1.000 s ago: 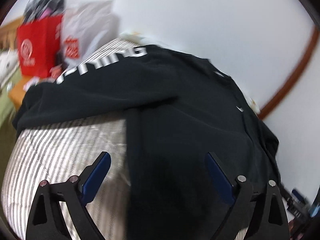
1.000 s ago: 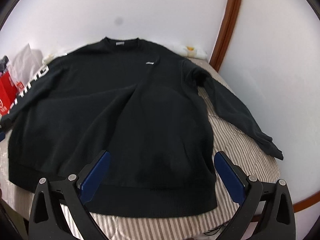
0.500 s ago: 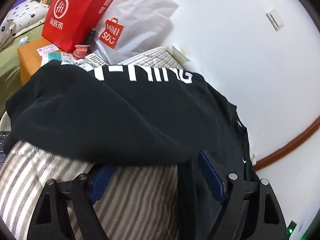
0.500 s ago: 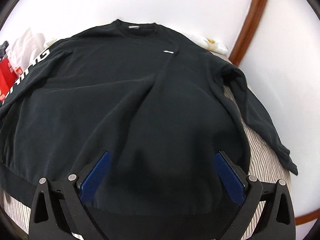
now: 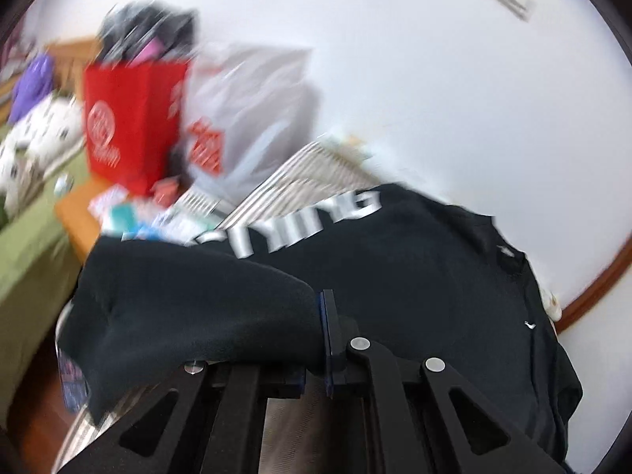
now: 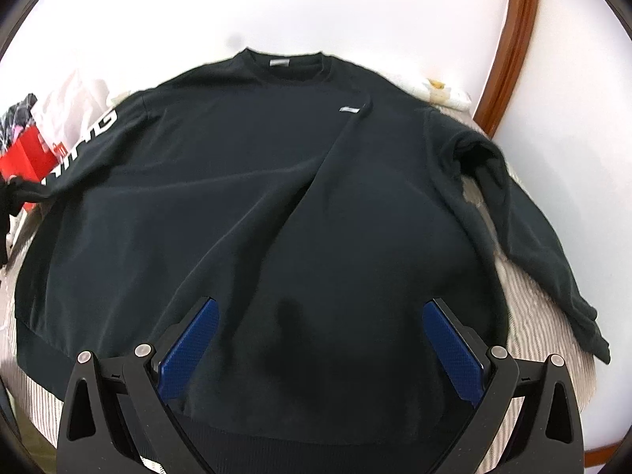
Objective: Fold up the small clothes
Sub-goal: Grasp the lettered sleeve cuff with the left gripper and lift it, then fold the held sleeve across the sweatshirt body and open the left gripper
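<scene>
A black sweatshirt (image 6: 300,205) lies spread front-up on a striped bed cover (image 6: 545,316), collar toward the wall. Its left sleeve (image 5: 245,300) carries white lettering. My left gripper (image 5: 322,339) is shut on that sleeve and holds it lifted off the bed. My right gripper (image 6: 320,347) is open and empty, hovering over the lower middle of the sweatshirt near the hem. The right sleeve (image 6: 525,237) lies stretched out toward the bed's right edge.
A red shopping bag (image 5: 134,126) and a white plastic bag (image 5: 249,118) stand on an orange stand (image 5: 79,213) left of the bed. A white wall (image 6: 316,4) with a brown wooden trim (image 6: 509,43) runs behind the bed.
My left gripper closed on the lettered sleeve and lifted it. My right gripper stayed open over the sweatshirt's lower part, shifting slightly.
</scene>
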Tool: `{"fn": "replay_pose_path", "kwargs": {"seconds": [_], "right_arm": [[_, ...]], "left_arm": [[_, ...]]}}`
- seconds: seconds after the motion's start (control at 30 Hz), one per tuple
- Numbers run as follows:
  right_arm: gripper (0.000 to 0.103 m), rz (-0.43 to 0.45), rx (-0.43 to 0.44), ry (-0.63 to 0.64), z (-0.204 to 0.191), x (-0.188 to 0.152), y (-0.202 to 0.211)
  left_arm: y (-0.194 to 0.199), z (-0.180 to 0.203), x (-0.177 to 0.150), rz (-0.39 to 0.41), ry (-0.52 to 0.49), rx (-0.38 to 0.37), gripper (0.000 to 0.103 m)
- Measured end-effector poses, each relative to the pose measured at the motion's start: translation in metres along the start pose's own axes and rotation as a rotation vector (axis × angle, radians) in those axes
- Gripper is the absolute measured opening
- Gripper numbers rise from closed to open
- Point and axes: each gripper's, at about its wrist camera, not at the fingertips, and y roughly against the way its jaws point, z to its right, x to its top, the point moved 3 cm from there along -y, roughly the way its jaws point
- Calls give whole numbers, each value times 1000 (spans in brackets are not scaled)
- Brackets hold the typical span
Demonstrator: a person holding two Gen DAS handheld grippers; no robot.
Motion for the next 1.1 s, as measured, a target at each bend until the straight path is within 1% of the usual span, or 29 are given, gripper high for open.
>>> {"fn": "replay_pose_path", "kwargs": {"seconds": [0.1,0.17,0.23,0.33,0.4,0.5,0.53,0.67,0.73,0.77,0.8,0.83,0.87,0.93,0.97,1.0,1.1], "right_arm": [[102,18,2,-16,13,5,3],[102,29,21,-33,24,6,7],[102,40,32,-58,38,6,9],[102,26,29,-88,54,1,7],[102,5,20,-104,66,-5,4],[102,-24,-5,-118,80,-13,1],[102,-38,-18,-125,85,-16,0],[102,-67,-33,-154,97,-24,-1],[102,-75,-31,-167,97,-24,-2],[102,-77,-32,-168,95,-24,-2],[102,-77,-35,-165,93,-22,-2],[102,-74,-38,-160,90,-20,-1],[102,-69,-41,-153,86,-18,1],[102,-56,-44,-140,78,-13,4],[102,-47,-45,-132,73,-10,7],[102,-38,-50,-122,67,-7,9],[102,-14,-60,-95,51,2,15]], "left_arm": [[5,51,15,19,-105,-41,6],[5,87,18,24,-169,-74,6],[1,131,18,28,-250,-109,6],[-10,188,9,22,-343,-156,6],[-18,221,-4,18,-399,-174,6],[-40,262,-31,-1,-501,-169,6],[-46,270,-38,-11,-516,-170,6],[-62,291,-69,-69,-558,-185,7],[-63,295,-80,-110,-561,-223,11],[-62,296,-84,-129,-564,-250,22],[-58,297,-88,-150,-567,-276,37],[-54,296,-90,-156,-572,-284,43],[-50,294,-90,-142,-584,-278,51],[-36,285,-86,-84,-624,-244,52],[-29,278,-82,-68,-629,-237,54],[-27,270,-77,-70,-618,-240,57],[-20,243,-59,-92,-571,-229,59]]}}
